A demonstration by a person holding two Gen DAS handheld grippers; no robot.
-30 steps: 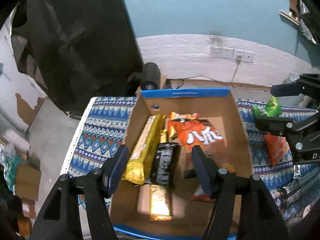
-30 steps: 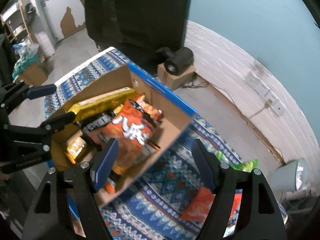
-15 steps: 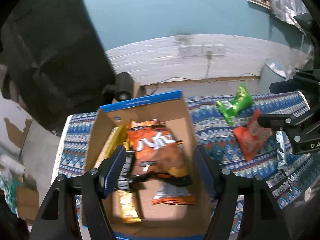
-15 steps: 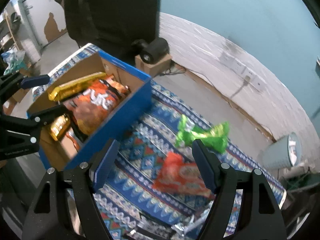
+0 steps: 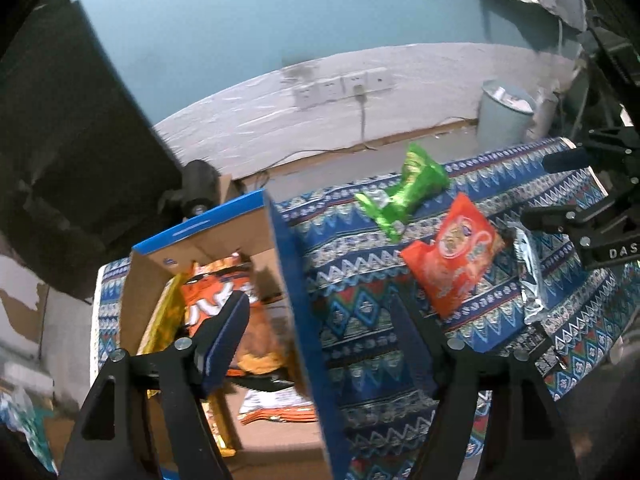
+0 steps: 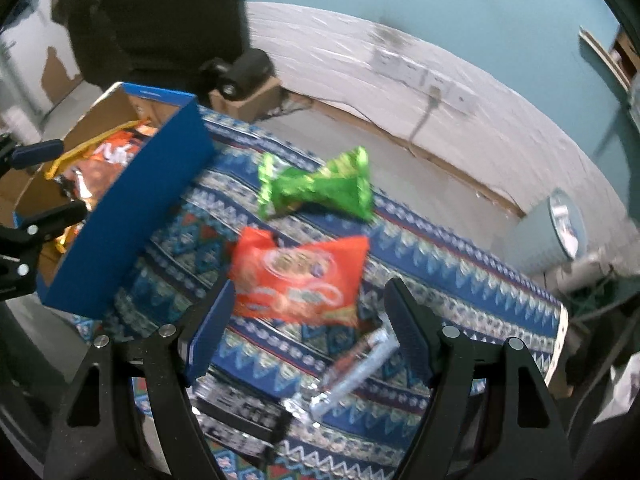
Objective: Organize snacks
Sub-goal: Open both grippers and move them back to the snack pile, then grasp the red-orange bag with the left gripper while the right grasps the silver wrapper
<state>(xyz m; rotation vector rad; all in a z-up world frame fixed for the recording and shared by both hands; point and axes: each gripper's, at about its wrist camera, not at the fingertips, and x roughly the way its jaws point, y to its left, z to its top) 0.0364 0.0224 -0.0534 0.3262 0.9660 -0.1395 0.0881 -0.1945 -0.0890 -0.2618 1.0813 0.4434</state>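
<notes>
Snacks still loose on the patterned cloth (image 6: 460,276): red-orange bag (image 6: 298,282), green bag (image 6: 316,188), a silver wrapper (image 6: 352,372) and a dark packet (image 6: 240,412). The rest are already lying in the blue cardboard box (image 6: 132,208).

Right gripper (image 6: 308,328) is hovering over the cloth, fingers wide, nothing between them. In its view the red-orange bag is lying at 12 o'clock from the fingertips, just ahead and centred in the gap. Bag is lying flat, long axis running roughly 9-to-3, i.e. across the line of the fingers; its crimped left end is pointing toward 10 o'clock, at the box wall. Green bag is lying further out at 12, twisted at the waist, long axis also near 9-to-3, slightly tilted. Silver wrapper is sitting between the fingers toward the right one, long axis about 1-to-7.

Left gripper (image 5: 320,336) is straddling the box's right wall (image 5: 296,300), jaws opening, nothing gripped; left finger (image 5: 224,340) is over the box contents, right finger over the cloth. From it the red-orange bag (image 5: 452,256) is lying at about 2 o'clock, well apart.

My read: right hand is the nearer one for the red-orange bag. Since the bag is lying broadside, a pinch across its short dimension looks feasible straight ahead. Box is sitting at 10 o'clock from the right gripper for the drop.
</notes>
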